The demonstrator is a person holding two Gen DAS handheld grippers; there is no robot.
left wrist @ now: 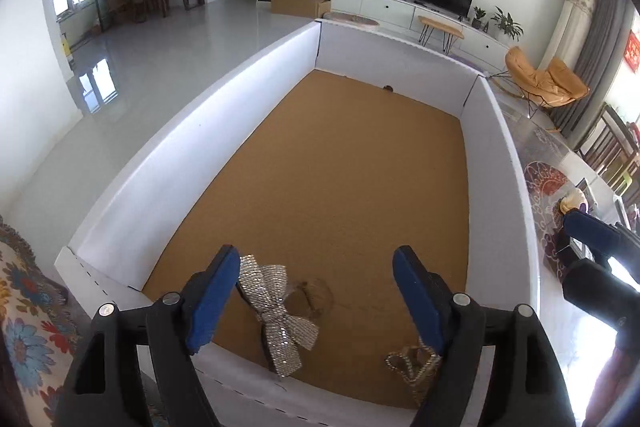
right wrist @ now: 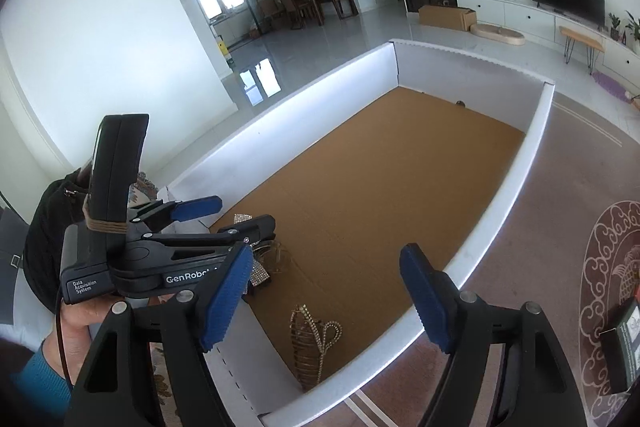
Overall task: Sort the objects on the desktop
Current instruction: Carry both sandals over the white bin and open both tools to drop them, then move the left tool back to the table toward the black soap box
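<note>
Cork-floored white tray [left wrist: 280,67]: silver bow [left wrist: 276,311] between left hand-held gripper [left wrist: 316,303] spread jaws, unheld; gold clip [right wrist: 312,347] below released right hand-held gripper [right wrist: 324,299].

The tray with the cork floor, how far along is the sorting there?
Done, it seems: a silver bow and a gold hair clip lie at the near end of the tray. In hand: nothing; the left tongs and right tongs stand open and empty. What is left cannot be told.
</note>
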